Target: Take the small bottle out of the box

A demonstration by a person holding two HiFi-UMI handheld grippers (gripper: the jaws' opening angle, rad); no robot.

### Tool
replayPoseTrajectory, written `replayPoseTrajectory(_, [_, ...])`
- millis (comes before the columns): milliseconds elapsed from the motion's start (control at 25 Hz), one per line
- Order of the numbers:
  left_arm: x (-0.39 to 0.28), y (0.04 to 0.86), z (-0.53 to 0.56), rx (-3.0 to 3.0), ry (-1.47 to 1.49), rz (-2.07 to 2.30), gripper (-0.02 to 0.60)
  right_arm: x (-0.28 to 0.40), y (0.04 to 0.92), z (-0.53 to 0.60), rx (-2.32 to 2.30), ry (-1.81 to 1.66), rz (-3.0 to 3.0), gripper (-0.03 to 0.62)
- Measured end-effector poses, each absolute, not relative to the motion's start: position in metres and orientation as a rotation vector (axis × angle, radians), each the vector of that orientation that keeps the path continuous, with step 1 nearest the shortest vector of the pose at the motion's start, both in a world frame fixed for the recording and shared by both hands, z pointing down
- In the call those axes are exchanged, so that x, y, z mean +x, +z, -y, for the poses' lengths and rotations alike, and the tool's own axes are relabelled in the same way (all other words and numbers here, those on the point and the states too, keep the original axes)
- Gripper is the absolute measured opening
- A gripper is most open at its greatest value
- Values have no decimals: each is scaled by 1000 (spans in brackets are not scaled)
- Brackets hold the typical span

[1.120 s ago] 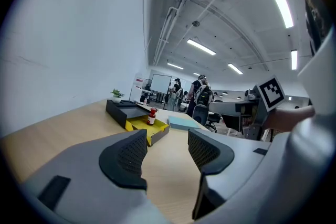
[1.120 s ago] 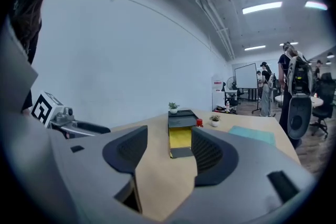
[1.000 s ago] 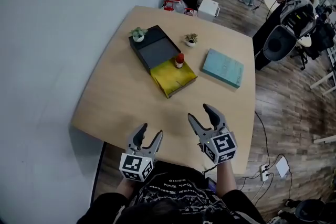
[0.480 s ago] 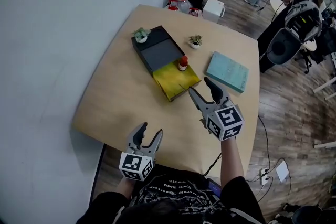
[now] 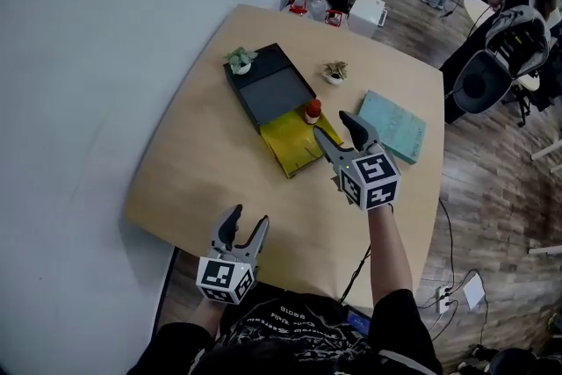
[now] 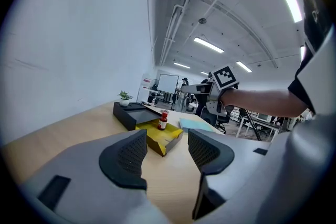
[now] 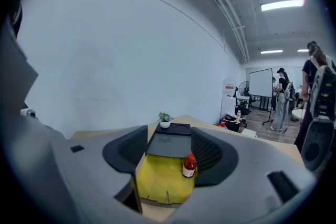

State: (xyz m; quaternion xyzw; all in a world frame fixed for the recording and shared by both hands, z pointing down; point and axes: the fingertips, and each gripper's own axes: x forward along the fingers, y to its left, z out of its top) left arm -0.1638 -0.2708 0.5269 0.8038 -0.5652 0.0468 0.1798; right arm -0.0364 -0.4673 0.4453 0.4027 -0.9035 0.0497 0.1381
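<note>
A small bottle (image 5: pixel 313 111) with a red cap and brown body stands upright at the right edge of a yellow open box (image 5: pixel 292 143). The box slides out of a black sleeve (image 5: pixel 271 87). My right gripper (image 5: pixel 339 134) hovers open just short of the box's near right corner, nothing between its fingers. Its own view shows the bottle (image 7: pixel 189 165) standing in the yellow box (image 7: pixel 159 178), ahead between the open jaws. My left gripper (image 5: pixel 242 227) stands open and empty near the table's front edge; from there the bottle (image 6: pixel 163 120) looks far off.
A teal book (image 5: pixel 392 126) lies right of the box, close to my right gripper. Two small potted plants (image 5: pixel 241 60) (image 5: pixel 335 70) stand at the back, one on the black sleeve. Office chairs and people are beyond the table's far right.
My right gripper has moved forward from the front edge to just short of the yellow box, still open. The left gripper has stayed near the front edge.
</note>
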Motion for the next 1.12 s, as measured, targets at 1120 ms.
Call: replayPoseTrajectory(1120, [-178, 582, 341, 2179, 342, 1582, 250, -50, 607, 597, 1313, 298, 2529, 238])
